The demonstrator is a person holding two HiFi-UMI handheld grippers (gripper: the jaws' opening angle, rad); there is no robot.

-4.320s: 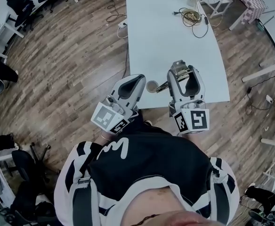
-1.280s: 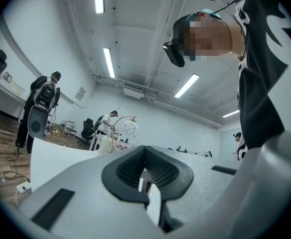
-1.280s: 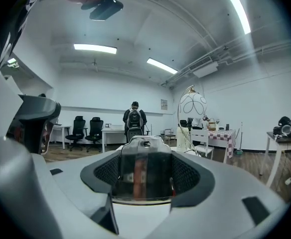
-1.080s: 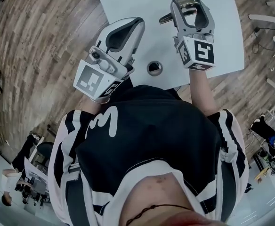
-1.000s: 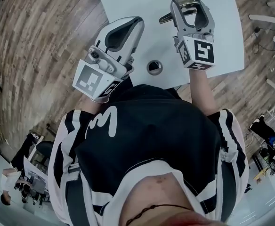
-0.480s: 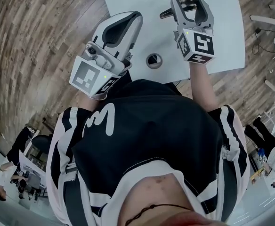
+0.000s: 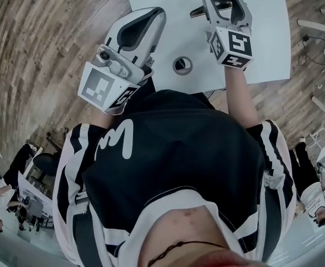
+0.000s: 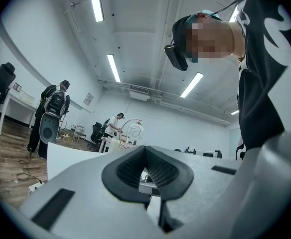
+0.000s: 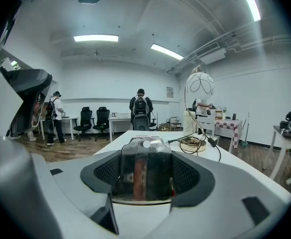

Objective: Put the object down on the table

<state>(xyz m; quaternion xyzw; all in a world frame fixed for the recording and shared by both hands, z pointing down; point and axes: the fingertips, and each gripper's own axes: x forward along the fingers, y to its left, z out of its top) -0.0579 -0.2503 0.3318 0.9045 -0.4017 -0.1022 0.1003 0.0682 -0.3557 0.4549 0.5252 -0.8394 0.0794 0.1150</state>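
The left gripper (image 8: 146,172) is held with its jaws together and nothing between them. To its right, a round item (image 7: 181,65) rests on the bench (image 7: 262,38). The right gripper (image 9: 143,179) is clamped on the object (image 9: 143,158), a clear pack, apparently held above the bench. If released from this height, the object may bounce off the near edge. Compared with half a second earlier, the clamp is unchanged.
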